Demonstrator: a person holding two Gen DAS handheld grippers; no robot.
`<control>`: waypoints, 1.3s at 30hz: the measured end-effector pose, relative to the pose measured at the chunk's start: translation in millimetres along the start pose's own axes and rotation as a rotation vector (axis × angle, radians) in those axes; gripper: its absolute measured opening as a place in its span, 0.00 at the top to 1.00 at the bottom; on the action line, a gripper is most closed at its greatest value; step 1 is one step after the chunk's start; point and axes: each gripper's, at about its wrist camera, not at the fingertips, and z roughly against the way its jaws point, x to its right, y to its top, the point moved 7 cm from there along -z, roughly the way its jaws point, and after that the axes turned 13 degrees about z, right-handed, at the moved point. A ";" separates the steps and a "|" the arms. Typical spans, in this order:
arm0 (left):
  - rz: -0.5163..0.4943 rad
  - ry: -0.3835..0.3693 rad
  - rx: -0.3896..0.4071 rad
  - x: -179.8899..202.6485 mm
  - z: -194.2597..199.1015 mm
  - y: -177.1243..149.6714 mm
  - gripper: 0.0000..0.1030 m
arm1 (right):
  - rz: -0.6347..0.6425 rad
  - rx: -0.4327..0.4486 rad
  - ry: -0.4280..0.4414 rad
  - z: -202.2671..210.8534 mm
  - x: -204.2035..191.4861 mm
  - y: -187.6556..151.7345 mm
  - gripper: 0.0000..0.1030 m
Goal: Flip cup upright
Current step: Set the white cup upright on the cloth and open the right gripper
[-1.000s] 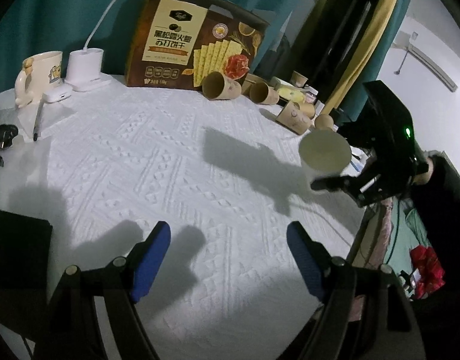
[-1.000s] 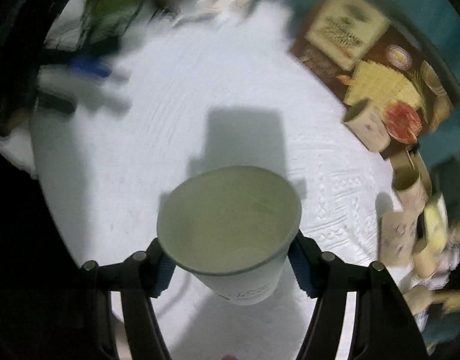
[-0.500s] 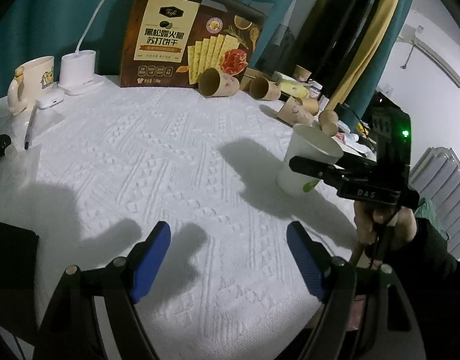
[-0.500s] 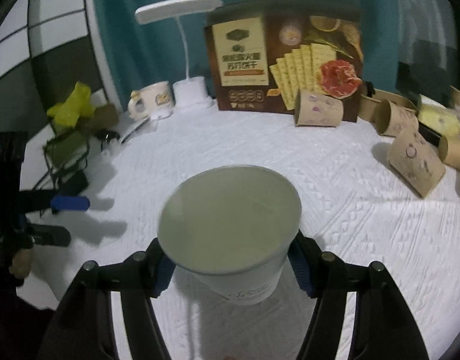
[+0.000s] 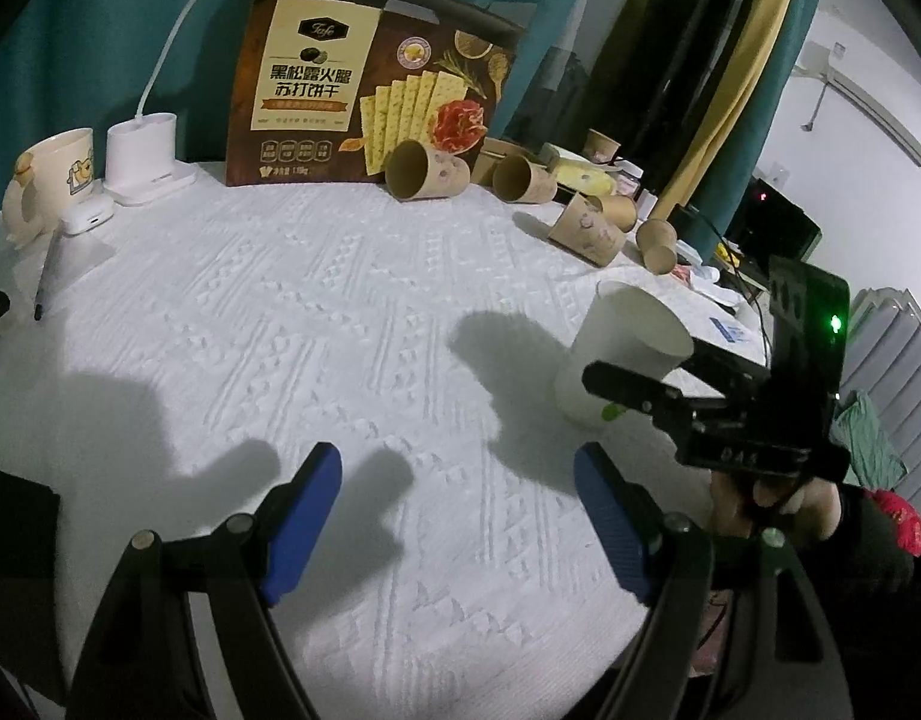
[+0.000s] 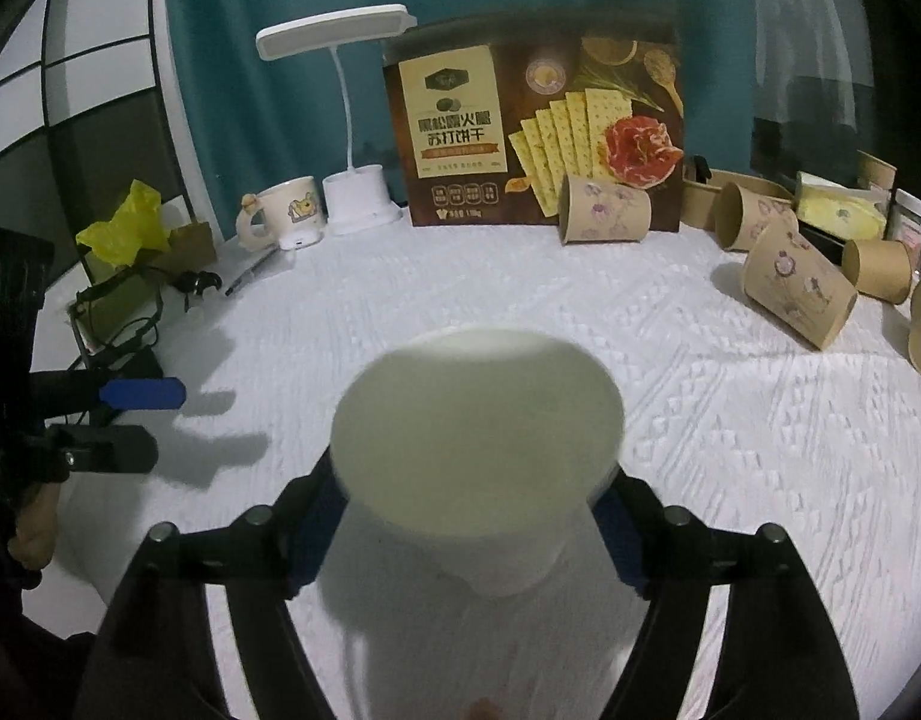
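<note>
My right claw (image 6: 472, 531): jaws have just been opening, pads now standing off the white cup (image 6: 475, 456) that sits between them. The cup stands upright, mouth up, on the white quilted surface (image 5: 292, 324) near its right edge, as my left wrist view shows it.

My left claw (image 5: 457, 516): jaws apart, nothing between them, above the near edge of the surface.

Brown paper cups: one on its side (image 5: 427, 171) at the far edge, against the cracker box (image 5: 370, 102); several more (image 5: 586, 225) lying along the far right edge.

Far left corner: desk lamp (image 5: 142, 156), cream mug (image 5: 52, 174), pen (image 5: 43, 282).

Yellow bag (image 6: 130, 222): beyond the left edge.
</note>
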 end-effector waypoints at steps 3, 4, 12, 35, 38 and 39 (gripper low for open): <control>-0.010 0.003 0.009 1.6 -0.4 1.3 0.22 | -0.013 0.003 -0.015 6.3 0.3 -3.6 0.29; -0.013 0.004 0.012 1.9 -0.7 1.9 0.22 | -0.019 0.007 -0.021 9.4 0.8 -4.1 0.28; -0.049 0.009 0.048 7.8 -0.7 11.6 0.22 | -0.113 0.041 -0.122 50.1 11.6 -16.5 0.25; -0.245 -0.024 0.199 111.2 24.3 9.2 0.22 | -0.258 0.126 -0.488 232.3 14.5 -31.9 0.24; -0.238 -0.036 0.237 122.7 39.4 10.7 0.22 | -0.260 0.141 -0.501 247.6 12.0 -32.6 0.24; -0.237 -0.039 0.247 125.8 43.5 11.9 0.22 | -0.259 0.144 -0.505 252.6 11.2 -32.3 0.24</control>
